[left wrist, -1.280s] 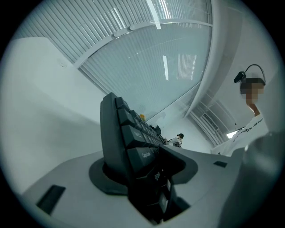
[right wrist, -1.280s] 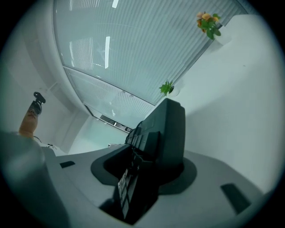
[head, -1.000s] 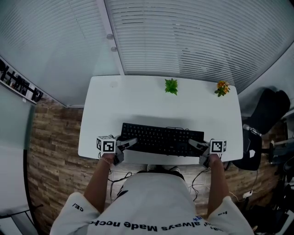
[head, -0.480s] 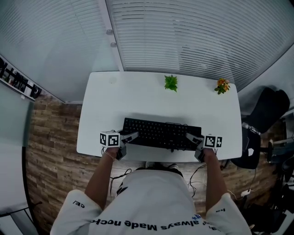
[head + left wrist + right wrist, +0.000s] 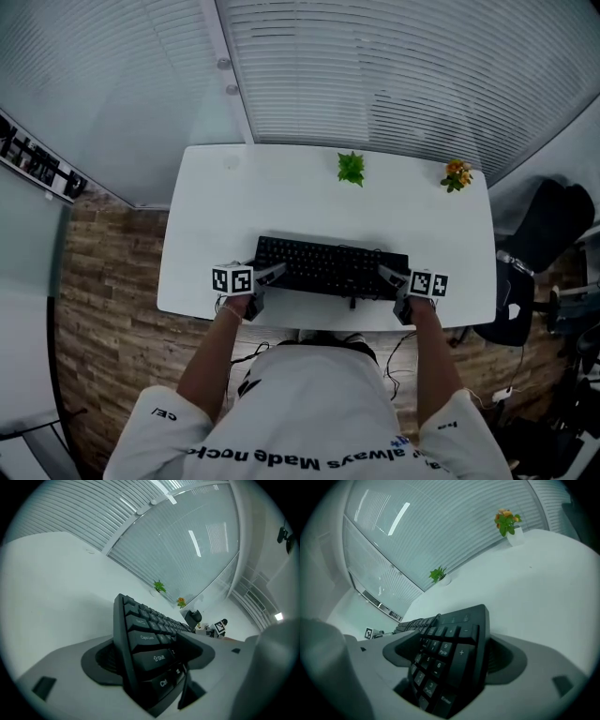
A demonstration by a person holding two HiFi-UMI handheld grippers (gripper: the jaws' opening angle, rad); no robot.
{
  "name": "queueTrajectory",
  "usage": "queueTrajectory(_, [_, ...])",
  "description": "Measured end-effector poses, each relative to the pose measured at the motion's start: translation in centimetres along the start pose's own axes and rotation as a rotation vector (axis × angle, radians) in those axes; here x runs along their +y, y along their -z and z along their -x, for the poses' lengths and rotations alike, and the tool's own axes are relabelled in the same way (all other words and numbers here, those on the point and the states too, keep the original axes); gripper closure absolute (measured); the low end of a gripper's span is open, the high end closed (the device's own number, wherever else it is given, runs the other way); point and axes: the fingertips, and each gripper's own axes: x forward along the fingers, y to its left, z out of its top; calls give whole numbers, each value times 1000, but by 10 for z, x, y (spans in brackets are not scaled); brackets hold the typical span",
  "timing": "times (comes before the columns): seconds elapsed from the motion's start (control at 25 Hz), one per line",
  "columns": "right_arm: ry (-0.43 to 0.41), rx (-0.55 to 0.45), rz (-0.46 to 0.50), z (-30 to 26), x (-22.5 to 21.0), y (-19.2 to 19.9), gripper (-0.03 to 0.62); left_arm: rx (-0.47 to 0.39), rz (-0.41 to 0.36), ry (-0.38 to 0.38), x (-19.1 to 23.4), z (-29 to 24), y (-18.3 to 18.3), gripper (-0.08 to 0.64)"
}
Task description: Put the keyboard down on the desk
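Observation:
A black keyboard [image 5: 330, 268] stretches between my two grippers over the front half of the white desk [image 5: 281, 202]. My left gripper [image 5: 265, 277] is shut on the keyboard's left end [image 5: 140, 639], by the Caps Lock and Shift keys. At the other end, my right gripper [image 5: 390, 277] is shut on the number pad [image 5: 450, 656]. I cannot tell whether the keyboard touches the desk top. A thin cable runs from its rear edge [image 5: 436, 617].
A small green plant [image 5: 351, 168] and a pot of orange flowers [image 5: 457, 175] stand along the desk's far edge, below window blinds [image 5: 375, 75]. A black office chair [image 5: 544, 234] sits to the right of the desk. Brick-pattern floor [image 5: 103, 272] lies to the left.
The keyboard has moved a little toward the far side of the desk and tilted flatter, so its keys now face up more. Both grippers kept their hold and came slightly inward.

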Motion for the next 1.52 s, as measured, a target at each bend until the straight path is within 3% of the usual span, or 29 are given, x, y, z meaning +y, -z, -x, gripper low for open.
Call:
queueTrajectory(0.28, [92, -24, 47, -10, -10, 0, 127, -9, -33, -86, 13, -2, -2, 187])
queueTrajectory(0.48, [178, -29, 105, -15, -16, 0, 118, 55, -153, -162, 15, -6, 7, 175])
queueTrajectory(0.96, [211, -48, 102, -16, -19, -2, 118, 79, -152, -222, 17, -8, 6, 166])
queueTrajectory(1.52, [325, -73, 148, -19, -23, -2, 117, 90, -232, -402, 27, -5, 7, 137])
